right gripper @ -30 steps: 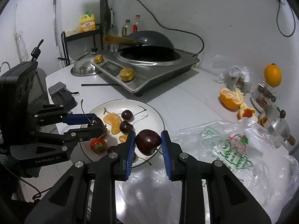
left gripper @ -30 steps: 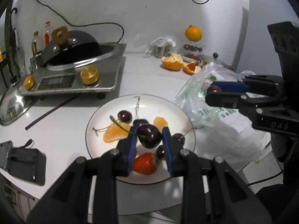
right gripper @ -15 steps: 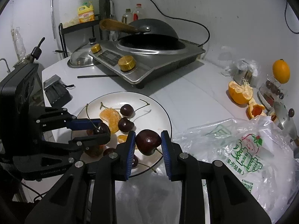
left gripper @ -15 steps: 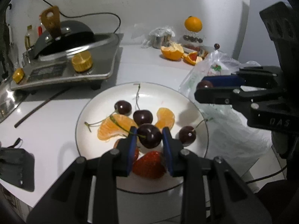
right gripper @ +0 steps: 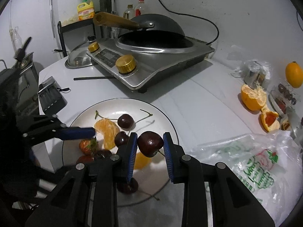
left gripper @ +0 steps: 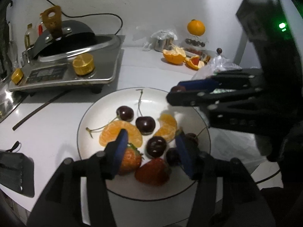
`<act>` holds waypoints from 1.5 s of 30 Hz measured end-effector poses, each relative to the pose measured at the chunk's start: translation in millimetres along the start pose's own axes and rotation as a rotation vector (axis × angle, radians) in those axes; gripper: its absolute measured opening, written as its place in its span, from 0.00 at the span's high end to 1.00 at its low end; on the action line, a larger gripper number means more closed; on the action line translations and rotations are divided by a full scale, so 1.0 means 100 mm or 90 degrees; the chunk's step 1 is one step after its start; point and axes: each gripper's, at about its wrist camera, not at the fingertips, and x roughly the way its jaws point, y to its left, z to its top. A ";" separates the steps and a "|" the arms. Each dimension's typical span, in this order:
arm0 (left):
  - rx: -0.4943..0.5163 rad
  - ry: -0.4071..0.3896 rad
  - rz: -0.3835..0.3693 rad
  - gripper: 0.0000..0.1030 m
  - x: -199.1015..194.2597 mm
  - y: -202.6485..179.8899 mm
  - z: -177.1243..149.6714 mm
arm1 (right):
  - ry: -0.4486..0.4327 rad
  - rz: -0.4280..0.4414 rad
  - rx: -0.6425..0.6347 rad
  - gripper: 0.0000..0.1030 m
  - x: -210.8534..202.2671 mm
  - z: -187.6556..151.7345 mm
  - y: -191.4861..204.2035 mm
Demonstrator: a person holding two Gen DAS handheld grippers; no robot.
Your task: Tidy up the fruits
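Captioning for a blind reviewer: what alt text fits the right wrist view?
The right gripper pinches a dark cherry above a white plate of cherries, orange segments and strawberries. The left gripper reaches in from the left; a plastic bag lies to the right.

Each wrist camera looks forward and down along its own fingers, close above the white table. Both views share the round white plate, seen from opposite sides.

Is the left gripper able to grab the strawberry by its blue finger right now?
Probably yes. The left gripper, whose jaws have just been opening, is empty, and the strawberry lies on the plate right beside its finger, nothing covering it.
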 end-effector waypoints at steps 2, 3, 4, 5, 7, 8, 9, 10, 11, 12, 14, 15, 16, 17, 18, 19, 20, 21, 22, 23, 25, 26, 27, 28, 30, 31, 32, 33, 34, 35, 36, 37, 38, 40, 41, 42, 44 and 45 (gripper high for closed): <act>-0.004 0.000 0.002 0.48 -0.01 0.03 0.00 | 0.002 0.003 0.003 0.71 0.08 0.03 0.00; -0.008 -0.002 0.006 0.48 -0.03 0.05 0.00 | 0.003 0.003 0.005 0.71 0.11 0.04 0.00; -0.013 -0.005 0.007 0.48 -0.04 0.07 0.00 | 0.005 0.005 0.008 0.71 0.14 0.06 0.00; -0.017 -0.007 0.007 0.48 -0.06 0.09 0.00 | 0.006 0.007 0.011 0.71 0.18 0.07 0.00; -0.024 -0.016 0.012 0.48 -0.11 0.12 0.00 | 0.008 0.012 0.013 0.71 0.23 0.09 0.01; -0.026 -0.019 0.014 0.48 -0.14 0.14 0.00 | 0.010 0.013 0.013 0.71 0.25 0.10 0.02; -0.028 -0.022 0.015 0.48 -0.16 0.16 0.00 | 0.011 0.015 0.014 0.71 0.28 0.11 0.03; -0.029 -0.024 0.016 0.48 -0.18 0.18 -0.01 | 0.011 0.016 0.015 0.71 0.30 0.12 0.05; -0.030 -0.025 0.017 0.48 -0.19 0.19 -0.01 | 0.012 0.017 0.016 0.71 0.32 0.12 0.05; -0.031 -0.026 0.018 0.48 -0.21 0.20 -0.02 | 0.013 0.017 0.018 0.71 0.34 0.13 0.06; -0.034 -0.028 0.020 0.48 -0.22 0.21 -0.03 | 0.016 0.016 0.022 0.71 0.36 0.13 0.06; -0.036 -0.028 0.021 0.48 -0.23 0.22 -0.04 | 0.018 0.014 0.025 0.71 0.37 0.13 0.05; -0.039 -0.028 0.022 0.48 -0.23 0.23 -0.05 | 0.019 0.012 0.027 0.71 0.36 0.13 0.04; -0.039 -0.029 0.023 0.48 -0.24 0.23 -0.05 | 0.018 0.012 0.030 0.71 0.36 0.13 0.04; -0.040 -0.032 0.024 0.48 -0.25 0.24 -0.05 | 0.017 0.011 0.031 0.71 0.34 0.13 0.04; -0.042 -0.034 0.025 0.48 -0.26 0.24 -0.06 | 0.015 0.010 0.030 0.71 0.32 0.13 0.04; -0.043 -0.036 0.026 0.48 -0.28 0.24 -0.06 | 0.014 0.009 0.030 0.71 0.31 0.13 0.05; -0.044 -0.040 0.028 0.48 -0.29 0.24 -0.06 | 0.012 0.007 0.029 0.71 0.28 0.12 0.05; -0.044 -0.042 0.029 0.48 -0.30 0.23 -0.06 | 0.010 0.005 0.028 0.71 0.25 0.12 0.06; -0.044 -0.044 0.031 0.48 -0.32 0.23 -0.06 | 0.008 0.004 0.028 0.71 0.24 0.12 0.06; -0.044 -0.048 0.035 0.48 -0.36 0.21 -0.05 | 0.003 0.000 0.029 0.71 0.17 0.10 0.07; -0.043 -0.051 0.036 0.48 -0.38 0.20 -0.05 | 0.001 -0.001 0.029 0.71 0.14 0.09 0.07; -0.043 -0.054 0.038 0.48 -0.40 0.18 -0.05 | -0.002 -0.003 0.029 0.71 0.09 0.08 0.08; -0.043 -0.057 0.040 0.47 -0.43 0.16 -0.05 | -0.005 -0.005 0.029 0.71 0.05 0.07 0.08; -0.042 -0.063 0.044 0.47 -0.49 0.13 -0.05 | -0.011 -0.009 0.030 0.71 -0.04 0.04 0.09; -0.043 -0.066 0.045 0.46 -0.51 0.11 -0.06 | -0.014 -0.011 0.029 0.71 -0.08 0.02 0.10; -0.044 -0.071 0.045 0.45 -0.55 0.10 -0.06 | -0.016 -0.012 0.029 0.71 -0.12 0.01 0.10; -0.047 -0.076 0.044 0.35 -0.59 0.08 -0.06 | -0.021 -0.015 0.028 0.71 -0.19 -0.01 0.11; -0.050 -0.083 0.045 0.30 -0.64 0.06 -0.07 | -0.024 -0.017 0.028 0.71 -0.23 -0.03 0.12; -0.053 -0.091 0.043 0.30 -0.70 0.03 -0.08 | -0.028 -0.020 0.029 0.71 -0.30 -0.05 0.12; -0.052 -0.094 0.042 0.30 -0.72 0.01 -0.08 | -0.032 -0.022 0.029 0.71 -0.36 -0.07 0.13; -0.050 -0.097 0.042 0.30 -0.76 -0.01 -0.09 | -0.035 -0.024 0.030 0.71 -0.41 -0.09 0.13; -0.048 -0.099 0.043 0.30 -0.79 -0.04 -0.10 | -0.039 -0.027 0.030 0.71 -0.46 -0.10 0.14; -0.042 -0.104 0.042 0.30 -0.86 -0.11 -0.11 | -0.048 -0.033 0.031 0.71 -0.59 -0.15 0.14; -0.040 -0.106 0.041 0.30 -0.89 -0.15 -0.12 | -0.052 -0.036 0.033 0.71 -0.64 -0.17 0.15; -0.037 -0.109 0.041 0.30 -0.92 -0.18 -0.13 | -0.056 -0.038 0.034 0.71 -0.69 -0.20 0.15; -0.033 -0.114 0.039 0.29 -0.98 -0.25 -0.14 | -0.064 -0.043 0.037 0.71 -0.81 -0.25 0.16; -0.030 -0.118 0.038 0.29 -1.02 -0.28 -0.14 | -0.069 -0.047 0.039 0.71 -0.88 -0.28 0.17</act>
